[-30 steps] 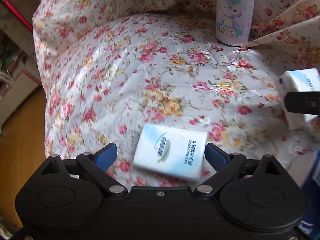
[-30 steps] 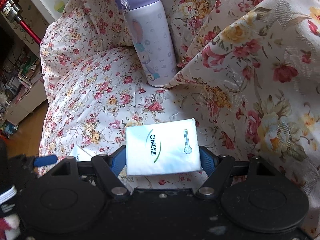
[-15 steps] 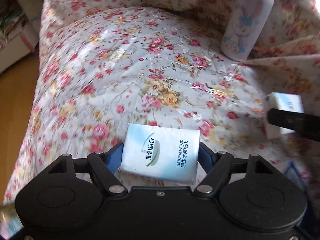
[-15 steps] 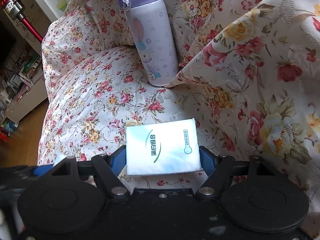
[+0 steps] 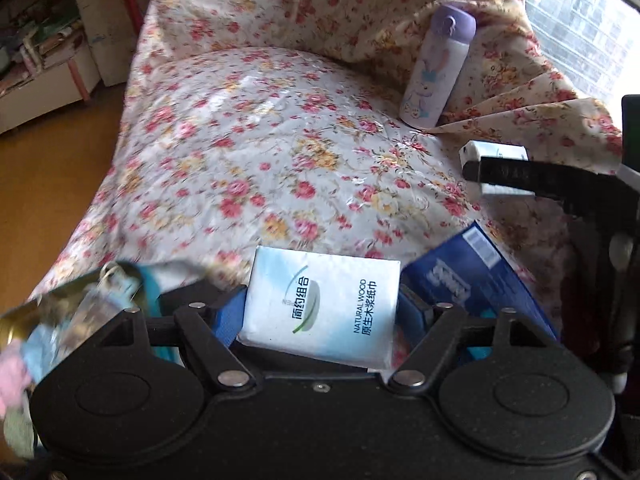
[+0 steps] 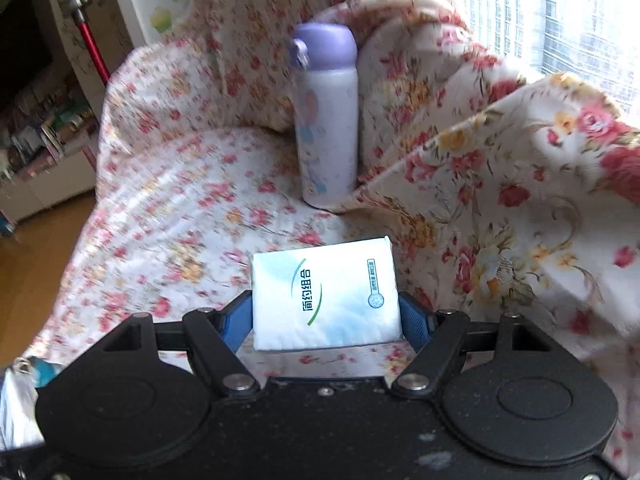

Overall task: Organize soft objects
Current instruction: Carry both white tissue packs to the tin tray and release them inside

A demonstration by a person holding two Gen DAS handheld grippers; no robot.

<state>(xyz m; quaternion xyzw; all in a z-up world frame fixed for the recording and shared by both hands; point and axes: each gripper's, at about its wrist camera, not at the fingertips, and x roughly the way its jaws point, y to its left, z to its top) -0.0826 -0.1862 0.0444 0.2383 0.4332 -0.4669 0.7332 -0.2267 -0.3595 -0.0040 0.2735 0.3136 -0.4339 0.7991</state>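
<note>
In the left wrist view, a blurred bundle of pale blue and pink things [image 5: 60,320] is showing at the far left edge, too smeared to identify. The left gripper [image 5: 320,312] is clamping a tissue pack [image 5: 322,308] between its blue pads, having just closed onto it; the pack is sitting above the floral cover [image 5: 248,152] of the seat. Its wrapper is reading "NATURAL WOOD" beside lines of Chinese characters and a green arc logo. Just to its right, a dark blue package [image 5: 476,280] with a barcode is lying tilted; its white lettering is too blurred to read. Further right and higher, the right gripper [image 5: 496,170] is gripping a second tissue pack [image 5: 494,152] edge-on. Behind, a purple-capped bottle [image 5: 436,68] with a cartoon rabbit is standing upright against the draped fabric.

In the right wrist view, that second pack is being pinched flat between blue pads, showing the same green arc logo and Chinese characters plus a small round seal.
</note>
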